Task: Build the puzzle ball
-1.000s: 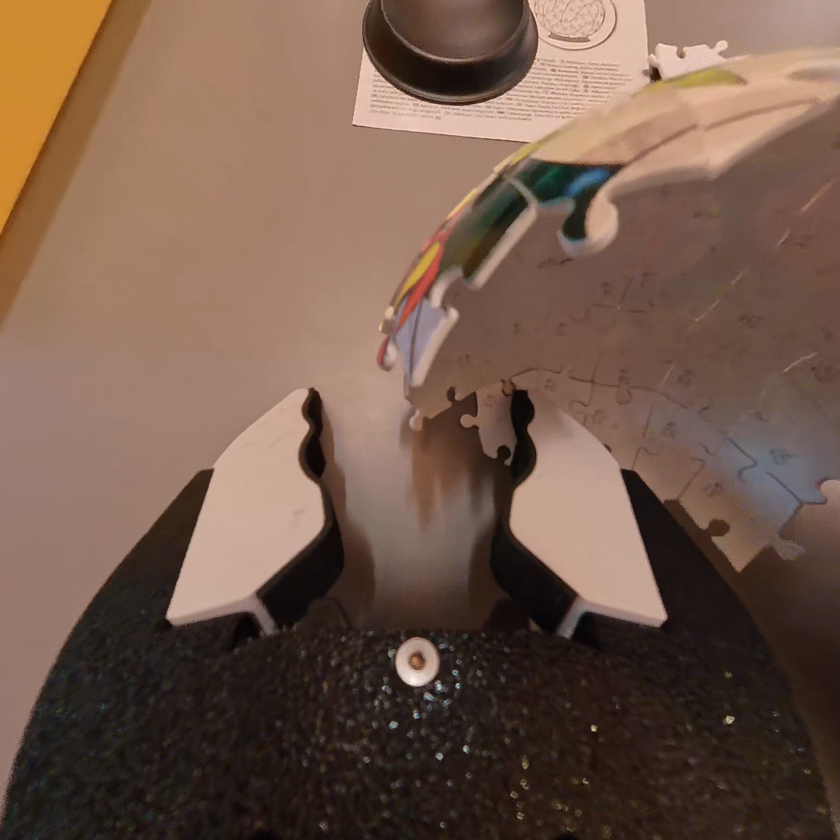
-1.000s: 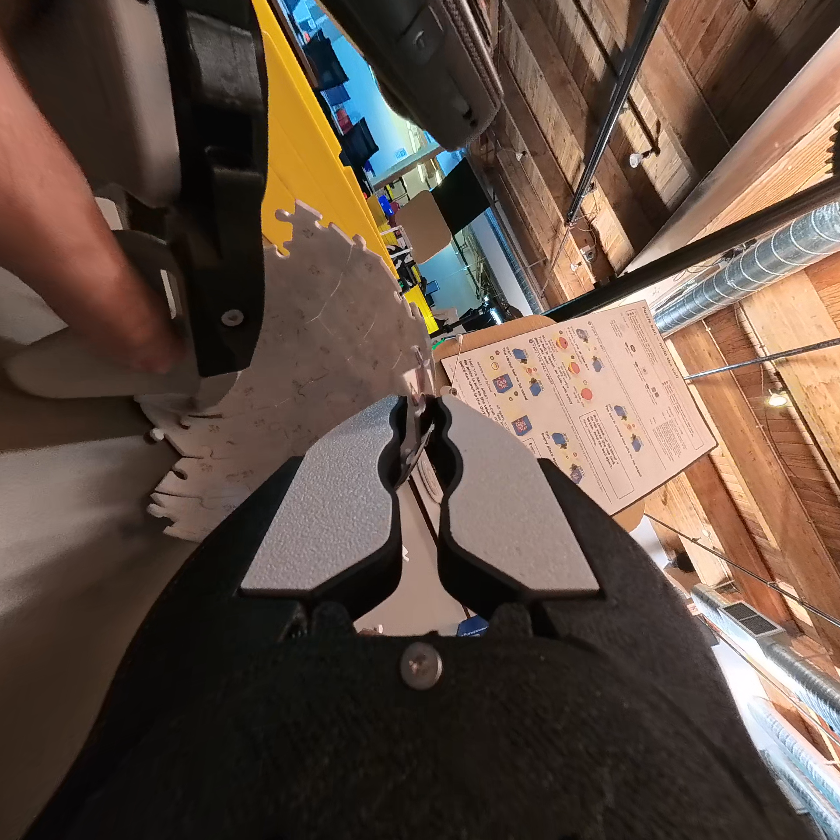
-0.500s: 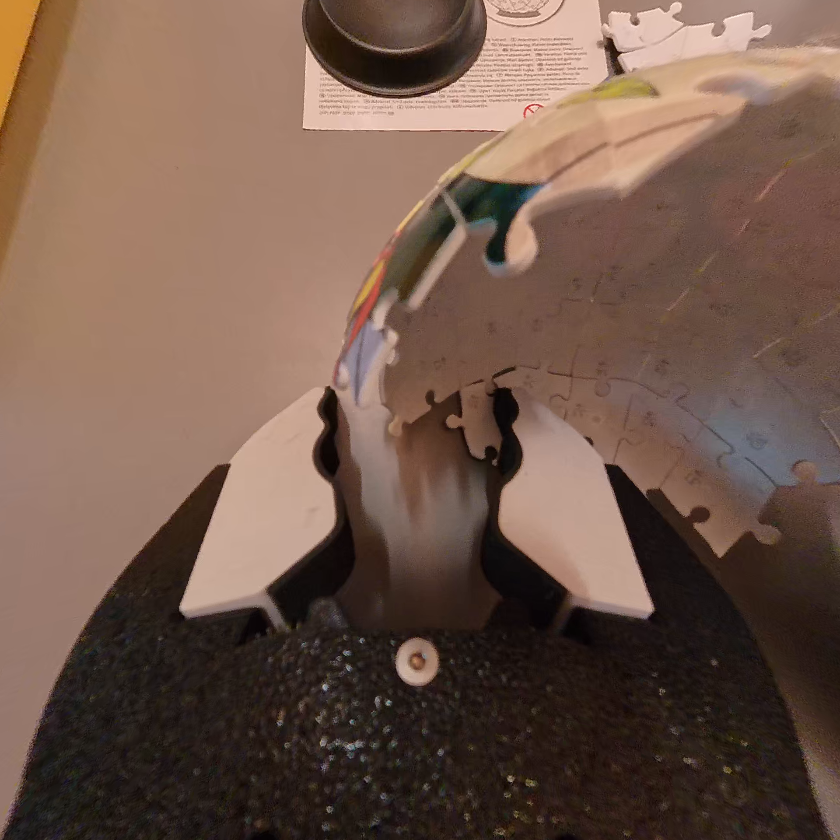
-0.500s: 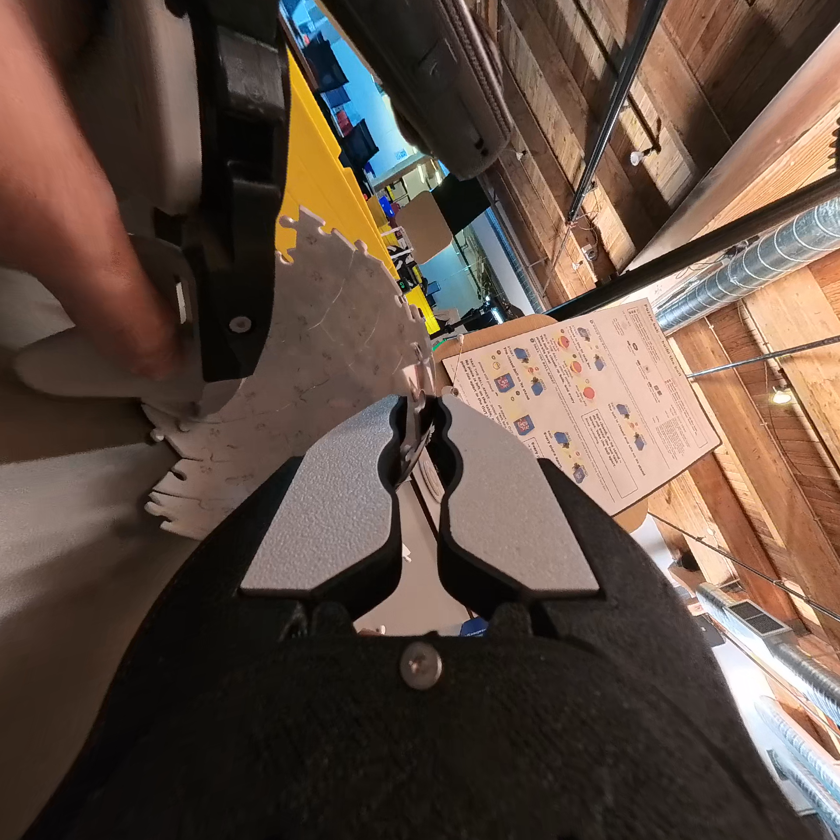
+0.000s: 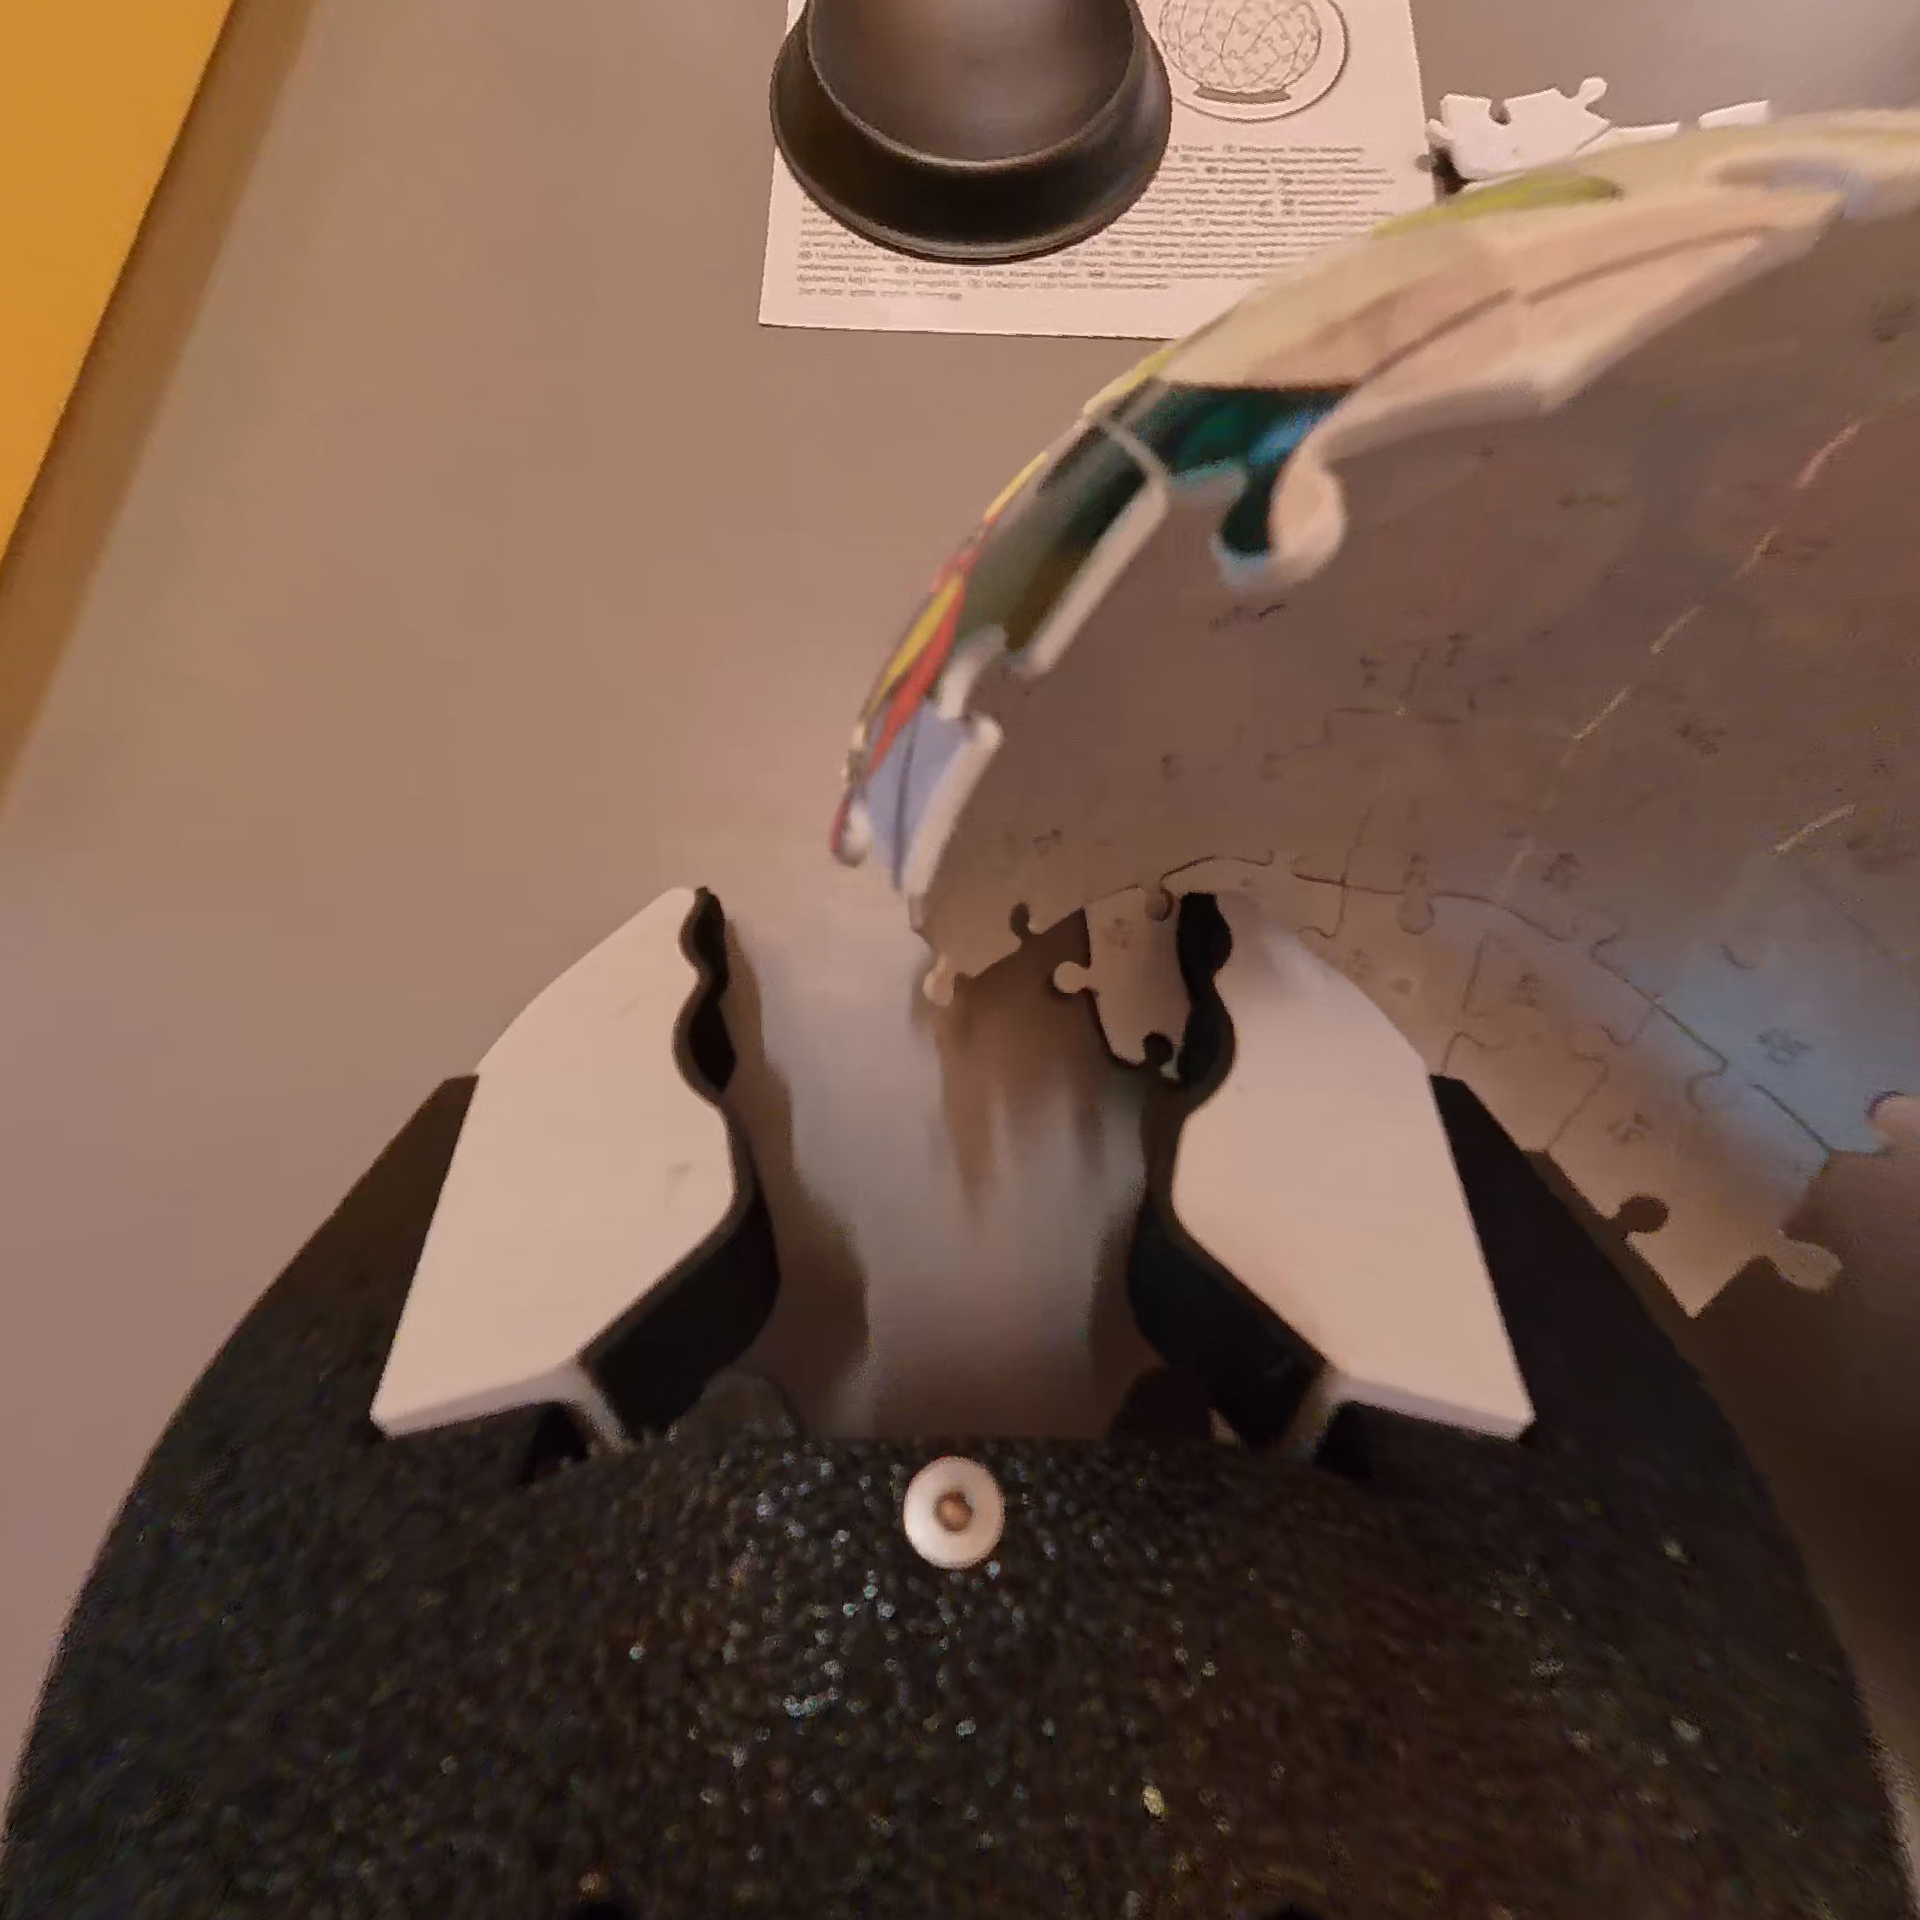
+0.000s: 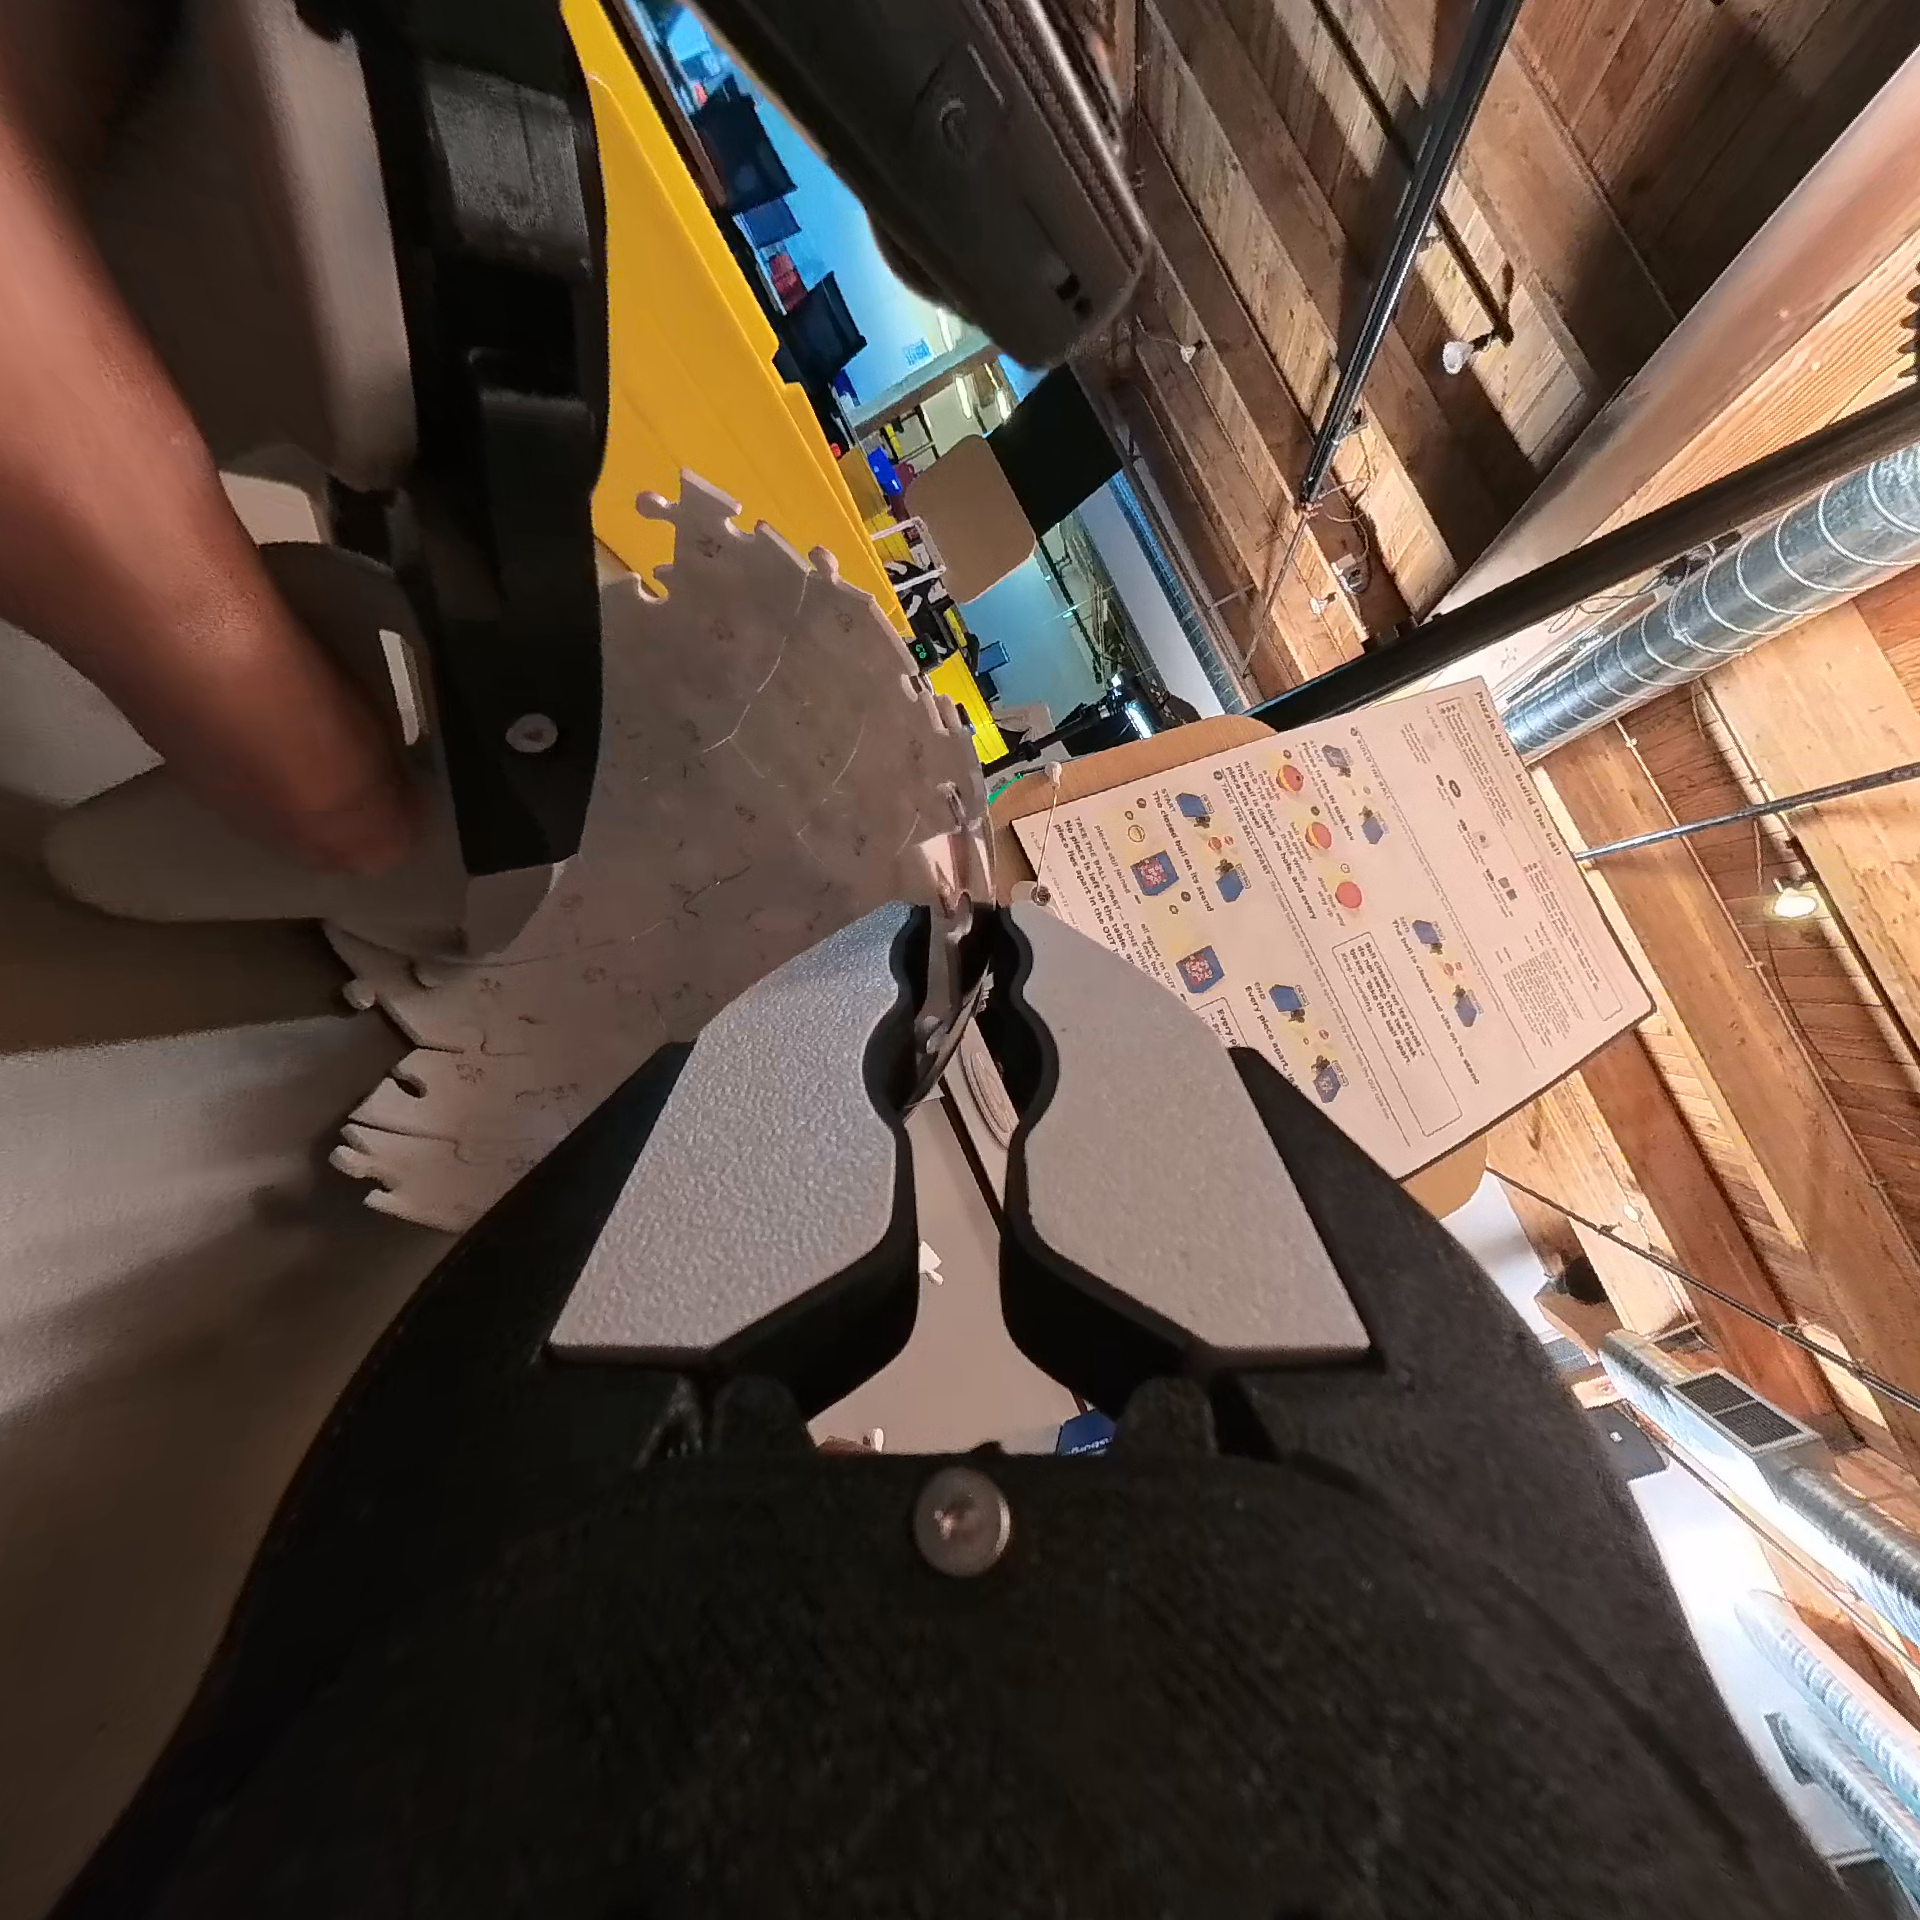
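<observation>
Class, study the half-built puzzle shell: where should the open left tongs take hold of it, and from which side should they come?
Probably the jagged lower rim of the puzzle shell, nearest the left tongs. Come edge-on, one finger inside, one on the printed outside: the thin curved wall only allows a pinch across it. The right tongs grip the rim likewise.

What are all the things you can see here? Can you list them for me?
Puzzle ball shell: one, grey inside, colourful outside, held up over the table.
Loose puzzle pieces: a few, white, far right on the table.
Stand: one, black, on the paper sheet.
Paper sheet: one, white, far side of the table.
Table: one, grey-brown.
Instruction poster: one, white, on brown board.
Left gripper: fingers open, right one touching the shell's edge.
Right gripper: fingers shut on the shell's rim.
Hand: one, on the left gripper.
</observation>
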A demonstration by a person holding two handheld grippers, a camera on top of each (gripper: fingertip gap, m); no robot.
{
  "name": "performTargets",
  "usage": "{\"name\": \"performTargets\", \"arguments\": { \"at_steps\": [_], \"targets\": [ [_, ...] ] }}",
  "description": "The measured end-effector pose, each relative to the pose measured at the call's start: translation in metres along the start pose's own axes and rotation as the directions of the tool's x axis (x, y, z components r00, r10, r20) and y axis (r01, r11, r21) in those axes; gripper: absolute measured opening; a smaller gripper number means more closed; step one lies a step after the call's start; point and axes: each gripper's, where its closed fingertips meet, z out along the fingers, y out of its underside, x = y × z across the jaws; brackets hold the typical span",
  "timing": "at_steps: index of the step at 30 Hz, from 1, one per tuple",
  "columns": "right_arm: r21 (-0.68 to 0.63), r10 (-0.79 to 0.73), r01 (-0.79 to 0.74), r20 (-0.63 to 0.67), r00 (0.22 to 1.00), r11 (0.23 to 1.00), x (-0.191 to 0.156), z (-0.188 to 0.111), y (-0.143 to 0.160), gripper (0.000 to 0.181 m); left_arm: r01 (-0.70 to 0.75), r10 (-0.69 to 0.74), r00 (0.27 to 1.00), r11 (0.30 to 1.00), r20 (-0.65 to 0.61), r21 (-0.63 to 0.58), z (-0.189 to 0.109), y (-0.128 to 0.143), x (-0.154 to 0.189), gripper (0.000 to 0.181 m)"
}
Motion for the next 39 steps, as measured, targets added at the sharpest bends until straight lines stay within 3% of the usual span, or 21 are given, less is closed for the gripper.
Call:
{"name": "performTargets", "arguments": {
  "at_steps": [22, 29, 32, 39],
  "targets": [
    [-0.002, 0.002, -0.002, 0.001, 1.000, 1.000, 0.000, 0.001, 0.001, 0.011, -0.132, 0.131, 0.991, 0.991, 0.026, 0.012, -0.001, -0.001, 0.003, 0.084],
    [-0.005, 0.006, -0.005, 0.003, 1.000, 1.000, 0.000, 0.000, 0.002, 0.011, -0.028, 0.030, 0.999, 0.998, -0.038, 0.052, -0.009, -0.002, -0.002, 0.081],
    [-0.002, 0.003, -0.003, 0.003, 1.000, 1.000, 0.000, 0.000, 0.001, 0.011, -0.043, 0.043, 0.998, 0.999, -0.044, 0.000, -0.006, 0.006, -0.001, 0.085],
    [-0.002, 0.002, -0.002, 0.002, 1.000, 1.000, 0.000, 0.000, 0.001, 0.011, -0.085, 0.085, 0.996, 0.996, -0.035, -0.001, -0.004, 0.005, 0.004, 0.085]
  ]
}}
